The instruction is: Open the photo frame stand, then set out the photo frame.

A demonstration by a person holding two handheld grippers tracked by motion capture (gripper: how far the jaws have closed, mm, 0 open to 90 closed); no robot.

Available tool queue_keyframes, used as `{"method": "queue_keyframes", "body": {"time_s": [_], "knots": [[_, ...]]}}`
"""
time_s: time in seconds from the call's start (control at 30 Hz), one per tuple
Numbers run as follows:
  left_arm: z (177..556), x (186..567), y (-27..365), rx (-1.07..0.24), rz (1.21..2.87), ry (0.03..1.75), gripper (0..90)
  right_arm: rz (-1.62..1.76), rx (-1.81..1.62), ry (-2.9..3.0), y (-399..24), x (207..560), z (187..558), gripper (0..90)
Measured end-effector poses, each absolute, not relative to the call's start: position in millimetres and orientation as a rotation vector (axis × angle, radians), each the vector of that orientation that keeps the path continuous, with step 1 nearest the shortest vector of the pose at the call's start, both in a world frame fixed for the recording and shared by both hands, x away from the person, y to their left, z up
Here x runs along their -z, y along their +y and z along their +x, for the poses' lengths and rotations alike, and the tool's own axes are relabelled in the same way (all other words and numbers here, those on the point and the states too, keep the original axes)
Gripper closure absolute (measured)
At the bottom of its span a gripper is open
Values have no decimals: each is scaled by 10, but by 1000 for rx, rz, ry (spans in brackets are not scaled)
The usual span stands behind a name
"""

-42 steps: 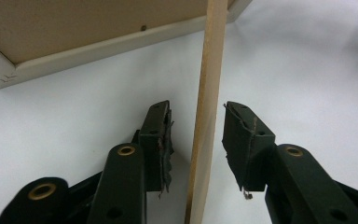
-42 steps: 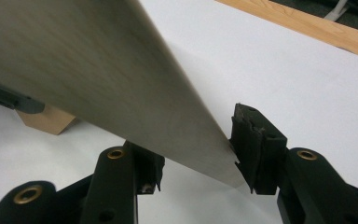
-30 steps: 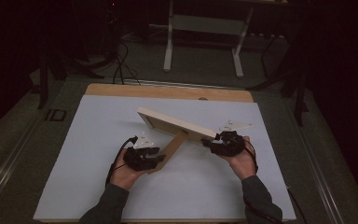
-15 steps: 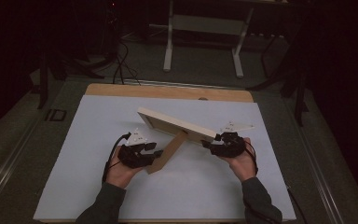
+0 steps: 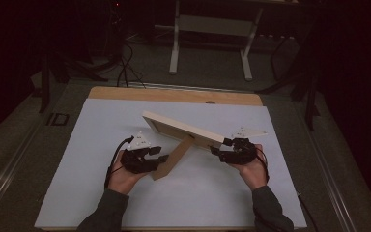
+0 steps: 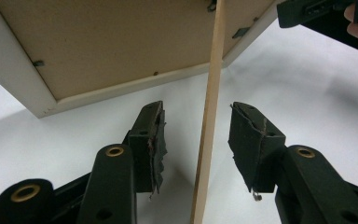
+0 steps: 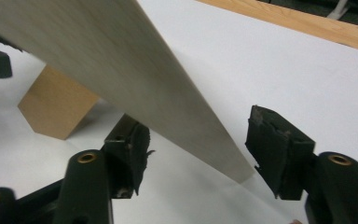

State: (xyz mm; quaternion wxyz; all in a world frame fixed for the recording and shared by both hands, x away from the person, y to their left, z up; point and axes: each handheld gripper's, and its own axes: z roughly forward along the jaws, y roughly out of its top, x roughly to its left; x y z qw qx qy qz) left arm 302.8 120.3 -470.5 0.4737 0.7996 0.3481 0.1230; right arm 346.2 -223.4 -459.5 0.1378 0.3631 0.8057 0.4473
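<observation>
Opened wider just now, both sets of jaws. Left gripper [image 5: 160, 158] loose around the stand leg [image 6: 209, 116], right gripper [image 5: 217, 151] loose around the picture frame [image 5: 183, 128] near-right corner. Frame propped mid-table on white paper [image 5: 101, 193], long side running far-left to near-right.

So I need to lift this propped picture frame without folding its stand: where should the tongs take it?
Probably by the frame's right end rail, coming in from the right, where the right tongs already straddle it, open. That rail is thin, straight and free of the table. The back stand is a thin hinged strip between the open left tongs, so leave it.
</observation>
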Motion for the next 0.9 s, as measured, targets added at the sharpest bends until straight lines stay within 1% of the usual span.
{"method": "queue_keyframes", "body": {"time_s": [0.33,0.7,0.9], "knots": [[3036,4678,1242,-297,1938,864,550,1038,-1282,2363,-2294,4684,3409,332],[3062,4648,1315,-280,1904,903,550,1062,-1257,2370,-2362,4764,3400,331],[3071,4616,1383,-277,1860,949,562,1087,-1232,2366,-2403,4812,3407,356]]}}
